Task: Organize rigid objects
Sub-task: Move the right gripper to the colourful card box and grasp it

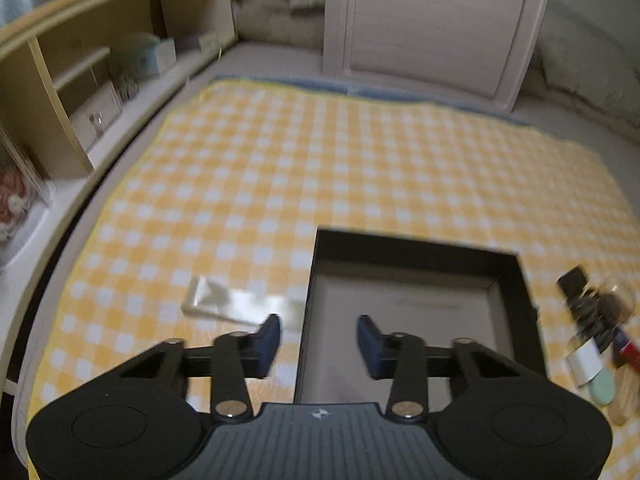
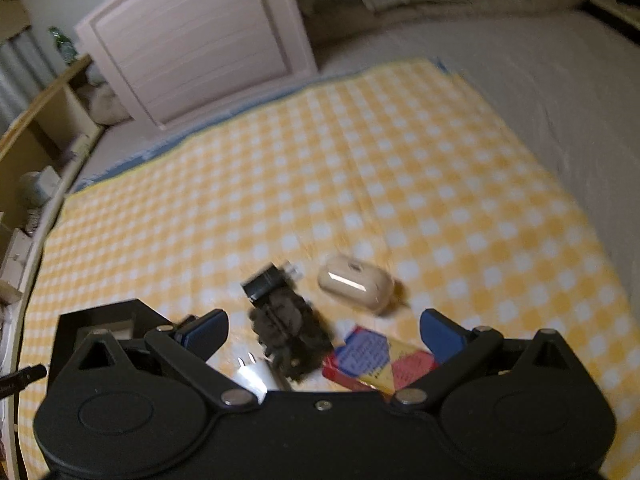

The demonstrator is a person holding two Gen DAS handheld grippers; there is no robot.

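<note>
In the left wrist view my left gripper (image 1: 320,338) hovers over the left wall of an open black box (image 1: 516,292). Its jaws stand partly apart, with that wall in the gap and neither pad touching it. A clear plastic packet (image 1: 232,300) lies just left of the box. In the right wrist view my right gripper (image 2: 324,334) is wide open above a blurred pile: a black tangled item (image 2: 292,332), a red, blue and yellow carton (image 2: 372,360), a white plug (image 2: 252,372) and a small black block (image 2: 266,282). A beige case (image 2: 356,282) lies beyond them. Nothing is held.
Everything rests on a yellow checked cloth (image 1: 280,168) spread over a mattress. A wooden shelf unit (image 1: 60,80) with small items runs along the left. A pale headboard panel (image 1: 432,28) and rumpled bedding stand at the far end. Bare mattress (image 2: 540,92) lies to the right.
</note>
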